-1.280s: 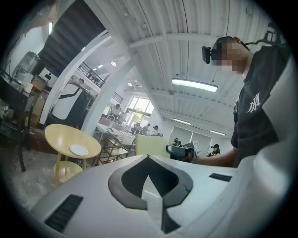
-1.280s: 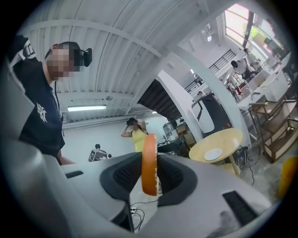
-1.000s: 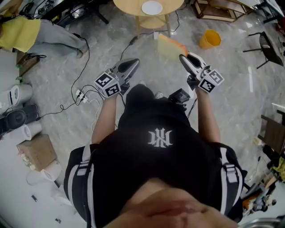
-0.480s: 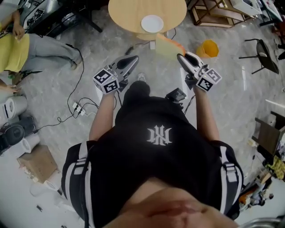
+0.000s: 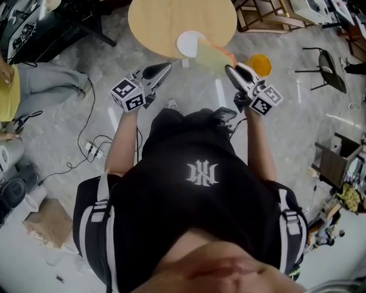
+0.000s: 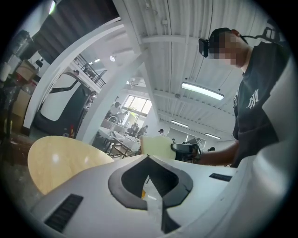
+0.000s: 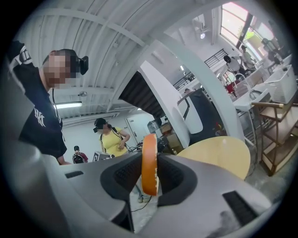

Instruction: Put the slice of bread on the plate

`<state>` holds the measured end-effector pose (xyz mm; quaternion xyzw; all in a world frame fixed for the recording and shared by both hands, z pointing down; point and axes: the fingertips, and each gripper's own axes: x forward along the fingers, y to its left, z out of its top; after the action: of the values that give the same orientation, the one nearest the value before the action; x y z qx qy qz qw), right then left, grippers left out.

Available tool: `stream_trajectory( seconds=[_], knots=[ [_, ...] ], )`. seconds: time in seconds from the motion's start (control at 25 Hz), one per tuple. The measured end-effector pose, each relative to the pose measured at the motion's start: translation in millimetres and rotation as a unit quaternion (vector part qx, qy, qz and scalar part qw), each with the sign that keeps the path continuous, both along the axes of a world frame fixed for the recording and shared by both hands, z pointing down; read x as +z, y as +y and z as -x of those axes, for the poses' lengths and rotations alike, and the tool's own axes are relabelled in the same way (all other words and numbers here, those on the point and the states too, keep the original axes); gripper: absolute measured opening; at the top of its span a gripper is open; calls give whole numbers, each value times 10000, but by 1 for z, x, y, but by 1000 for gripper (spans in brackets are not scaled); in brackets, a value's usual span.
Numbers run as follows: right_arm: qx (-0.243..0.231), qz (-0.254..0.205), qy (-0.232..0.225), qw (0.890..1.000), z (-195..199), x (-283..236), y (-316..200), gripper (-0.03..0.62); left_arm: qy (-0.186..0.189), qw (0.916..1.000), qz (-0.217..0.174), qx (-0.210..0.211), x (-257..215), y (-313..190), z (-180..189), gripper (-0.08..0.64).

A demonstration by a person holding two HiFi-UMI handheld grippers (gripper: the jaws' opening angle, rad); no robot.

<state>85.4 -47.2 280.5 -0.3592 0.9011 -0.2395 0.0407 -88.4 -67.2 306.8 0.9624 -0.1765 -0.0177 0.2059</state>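
A slice of bread (image 5: 213, 56) with an orange crust stands on edge between the pads of my right gripper (image 5: 230, 70), which is shut on it. In the right gripper view the bread (image 7: 149, 163) shows edge-on in the jaws. The white plate (image 5: 190, 43) lies on the near edge of a round wooden table (image 5: 171, 20), just left of the bread. My left gripper (image 5: 166, 67) is shut and empty, level, pointing at the table edge. The left gripper view shows the bread (image 6: 156, 145) and the table (image 6: 60, 162) beyond the closed tips.
An orange bucket (image 5: 260, 64) stands on the floor right of the table. A seated person in yellow (image 5: 8, 86) is at the left, with cables (image 5: 91, 149) across the floor. A black chair (image 5: 329, 68) and a wooden rack (image 5: 269, 17) are at the right.
Both grippers have travelled forward with the person. The table and plate have come closer, and the bread is now beside the plate at the table's edge.
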Motion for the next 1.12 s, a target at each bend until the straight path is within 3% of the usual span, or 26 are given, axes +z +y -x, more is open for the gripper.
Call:
stream_trajectory(
  seconds=[0.28,0.52,0.8,0.92,1.12],
  knots=[
    [-1,551,-272,9981,-15,25,-23,97,-111,9988,475,33,27,-17,-18,8],
    [-403,950,-626,9927,-12,64,-54,97,-345,9959,819,-163,53,-32,-35,8],
    [-1117,1744,-898,9742,-3,122,-73,97,-763,9901,1020,-597,82,-59,-34,8],
    [-1381,1931,-1073,9655,9,135,-84,97,-652,9880,1112,-850,88,-75,-28,6],
    [-1542,2277,-960,9566,17,155,-83,97,-548,9890,931,-1012,97,-77,-24,8]
  ],
)
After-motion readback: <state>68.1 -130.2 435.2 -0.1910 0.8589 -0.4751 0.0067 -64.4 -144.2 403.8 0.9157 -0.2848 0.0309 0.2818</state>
